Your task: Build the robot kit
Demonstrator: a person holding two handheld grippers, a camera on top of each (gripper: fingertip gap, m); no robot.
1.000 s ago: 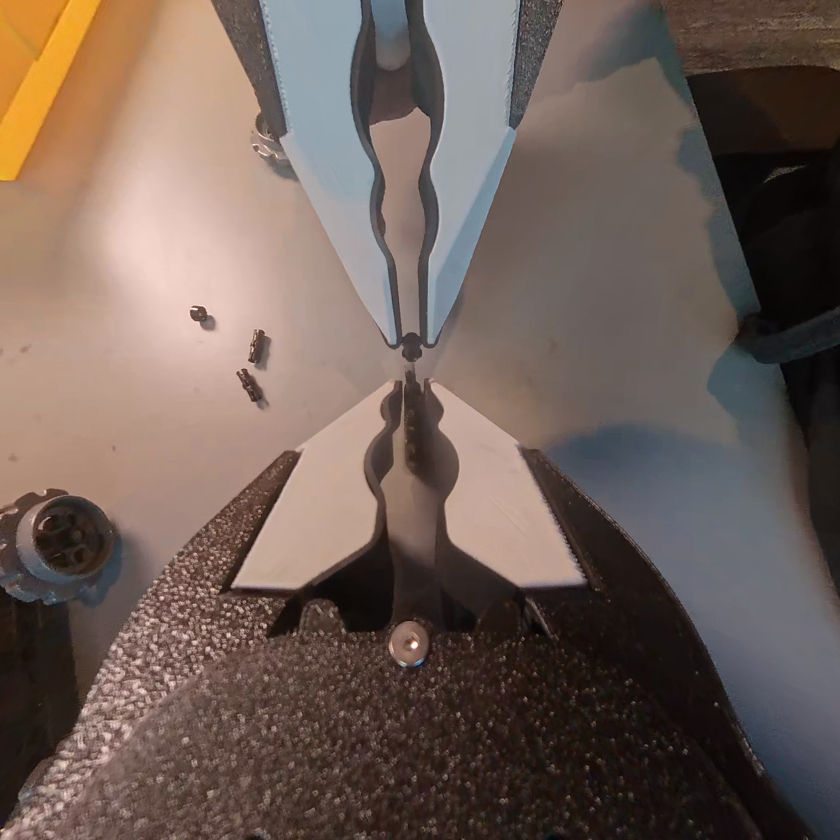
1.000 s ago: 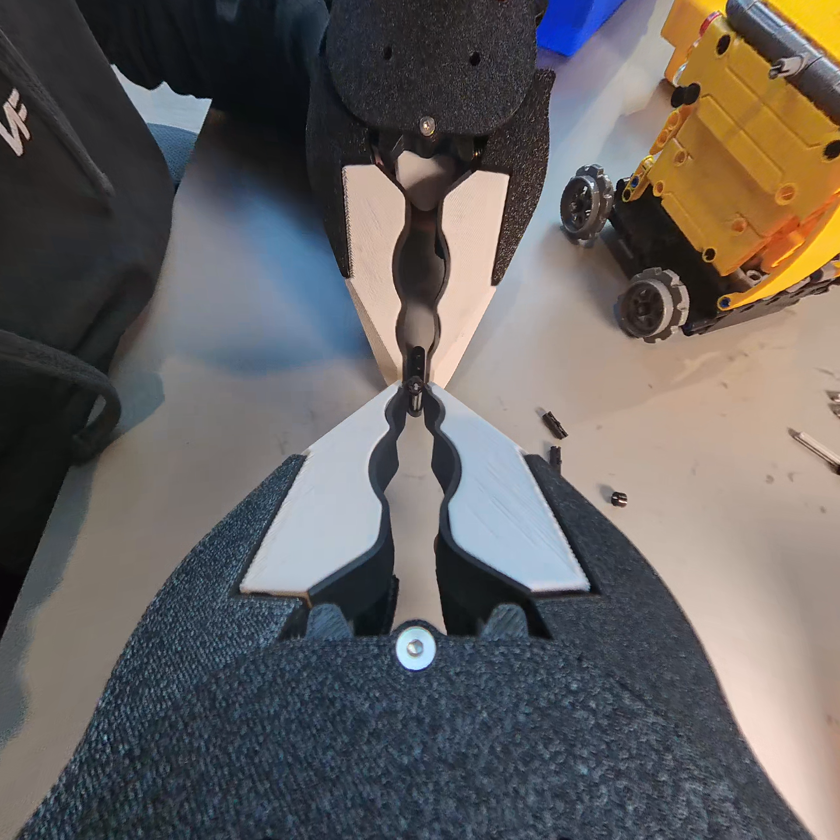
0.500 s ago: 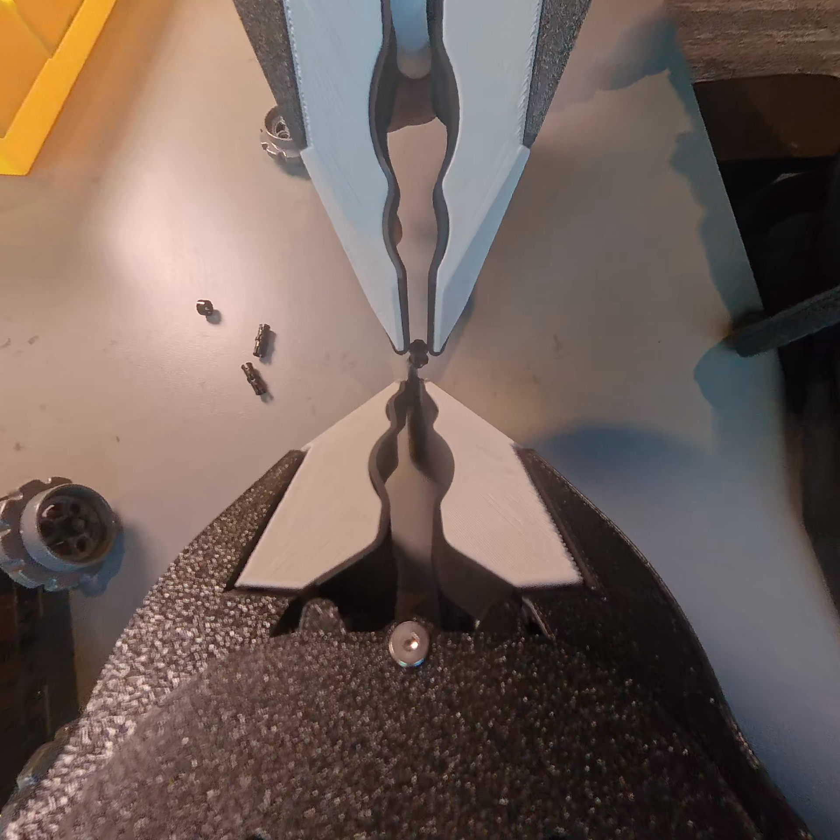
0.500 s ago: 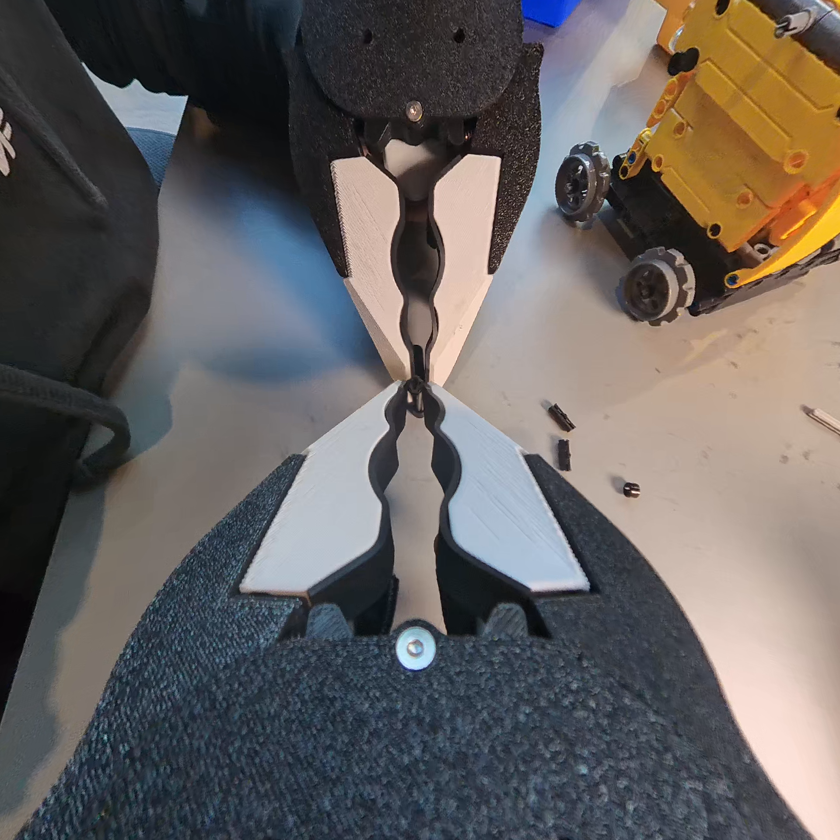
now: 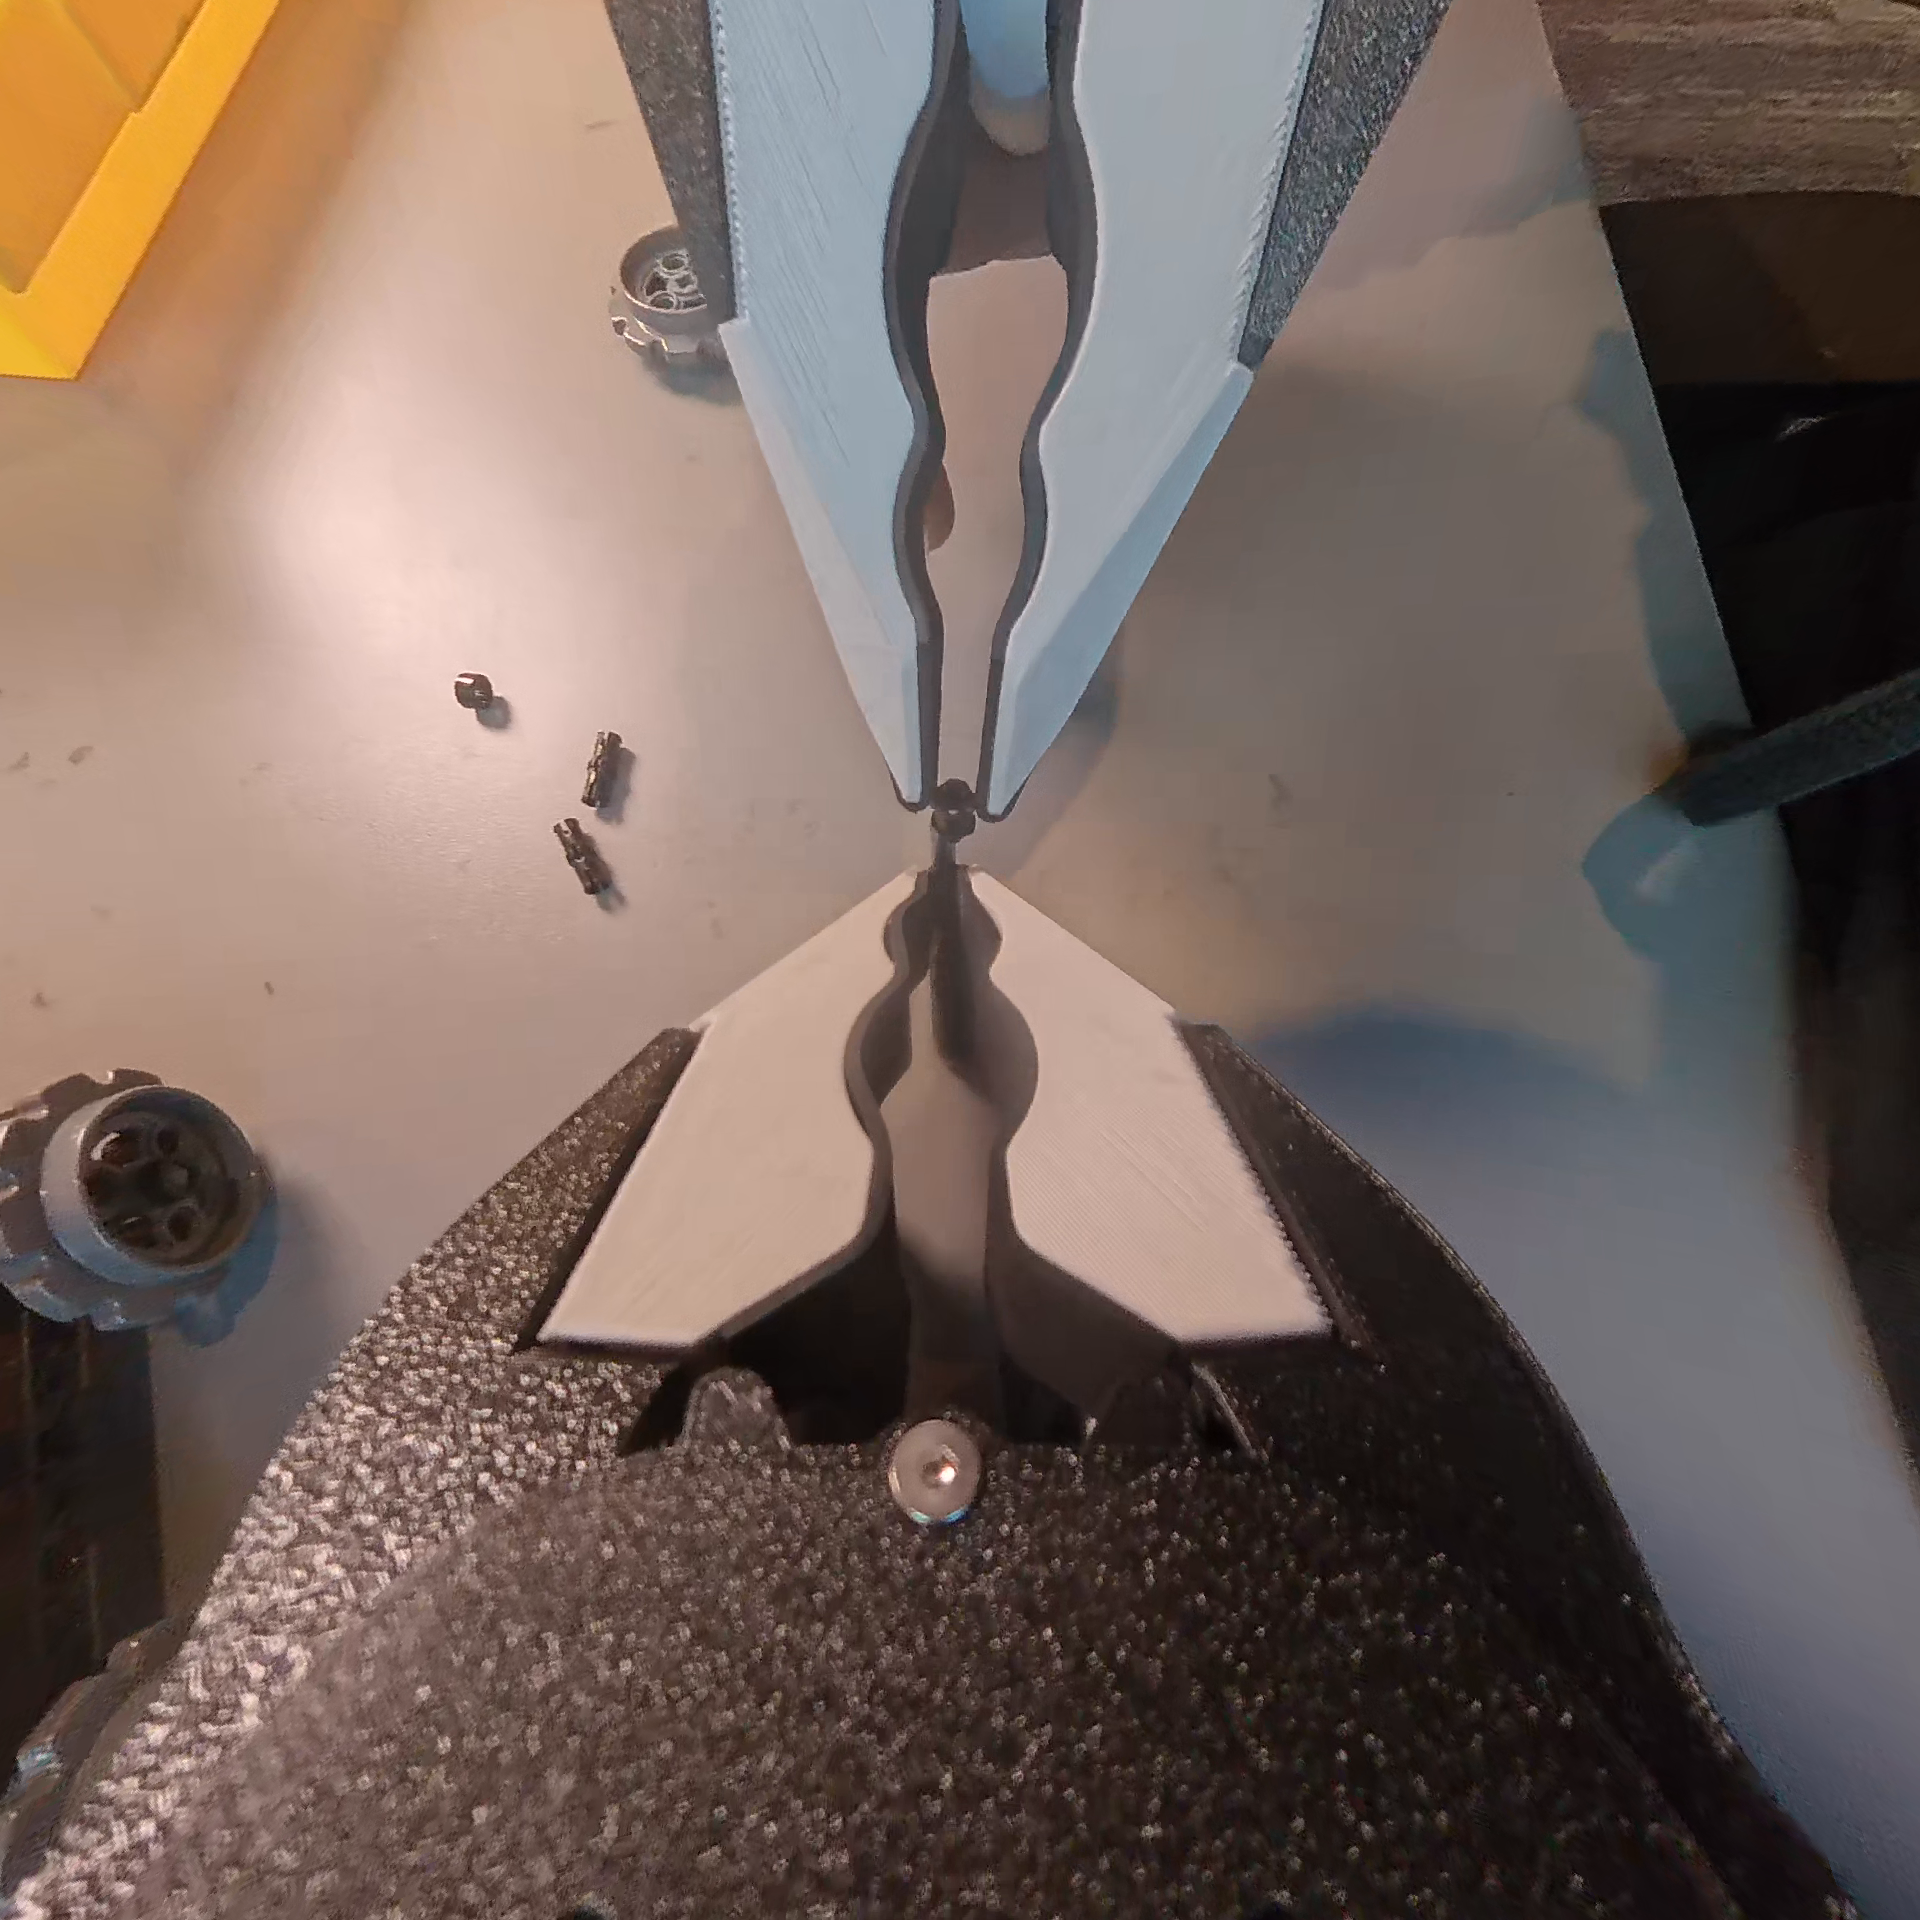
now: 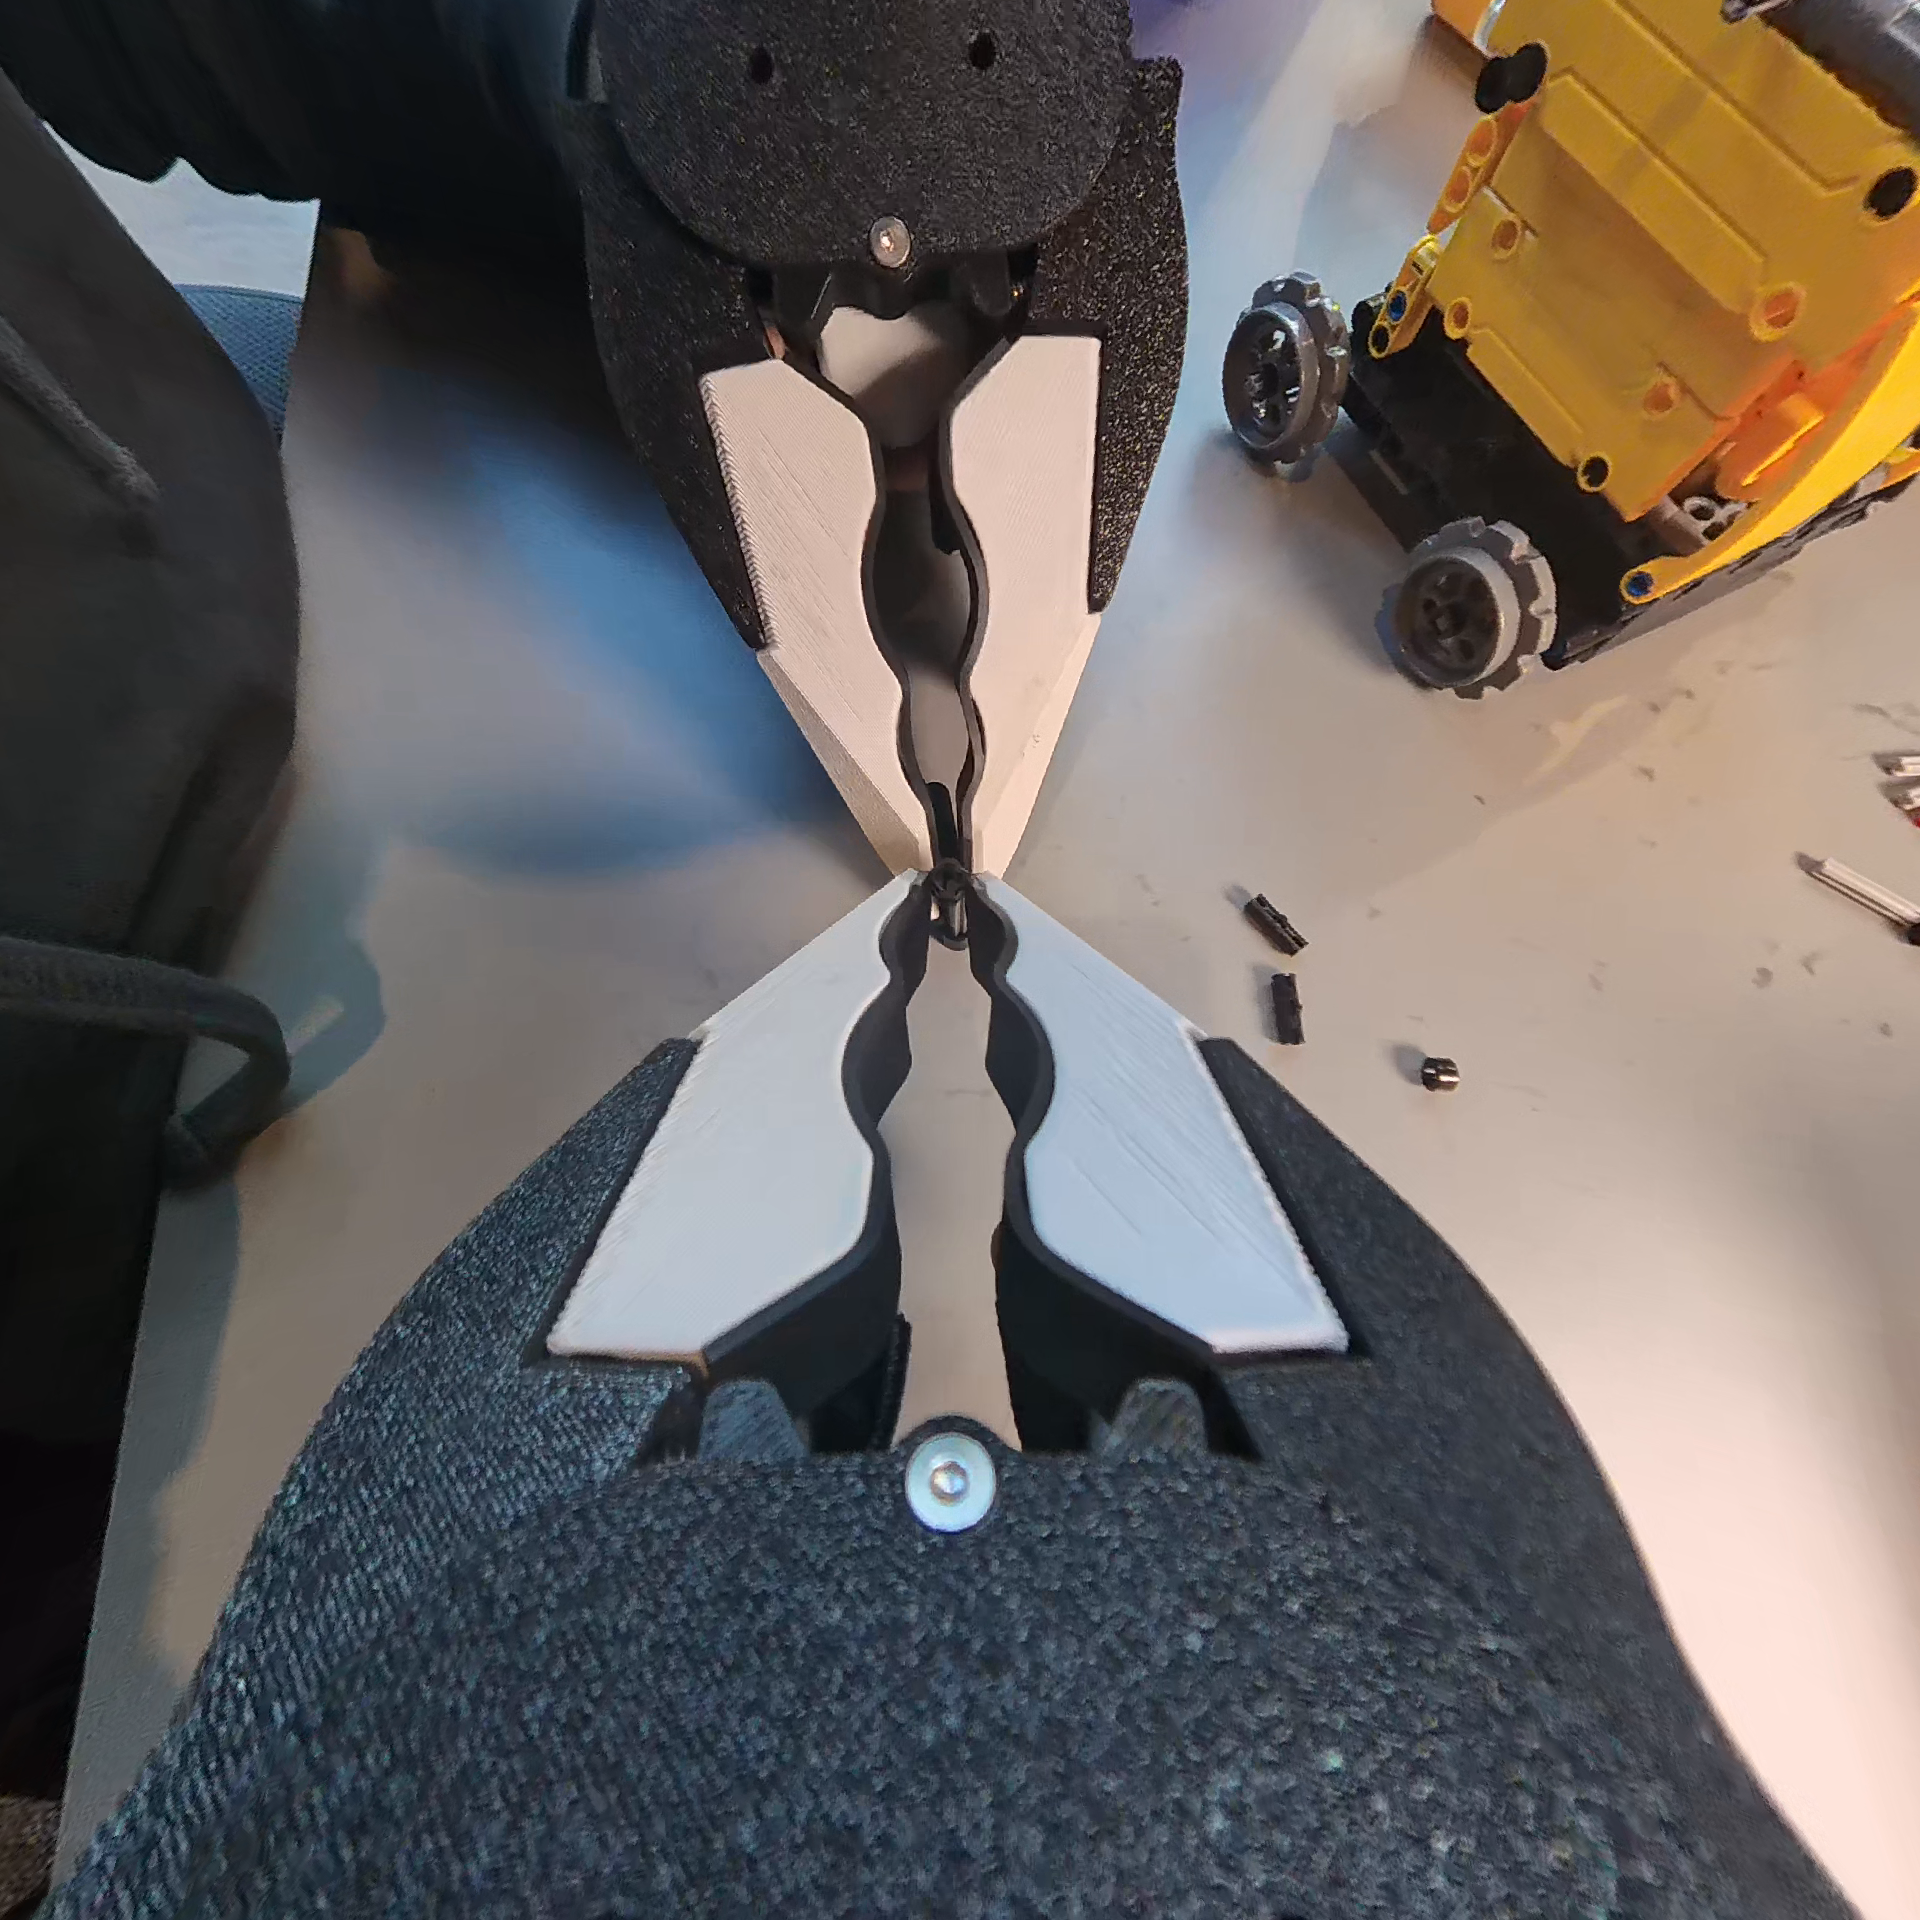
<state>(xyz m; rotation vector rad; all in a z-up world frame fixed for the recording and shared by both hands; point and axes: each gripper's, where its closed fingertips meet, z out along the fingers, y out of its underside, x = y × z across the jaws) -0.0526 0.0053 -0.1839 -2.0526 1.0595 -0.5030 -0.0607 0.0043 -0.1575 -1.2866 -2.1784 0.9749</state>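
Left hand-held gripper (image 5: 943, 883): clenched on a thin black axle (image 5: 954, 977).
Right hand-held gripper (image 6: 943, 896): clenched on a small black connector (image 6: 948, 914), tip to tip above the tabletop (image 6: 1351, 1195).
Change: both tilted slightly since a second ago; parts still meeting.
Unclear: whether axle and connector are seated (too small).

You are working at a smooth, pale desk (image 6: 1455, 1299). Soft light falls on it, and blue-grey shadows (image 6: 540, 582) lie across it toward 11 o'clock. Tiny dark marks dot its top. Past its edge at 9 o'clock it is dark.
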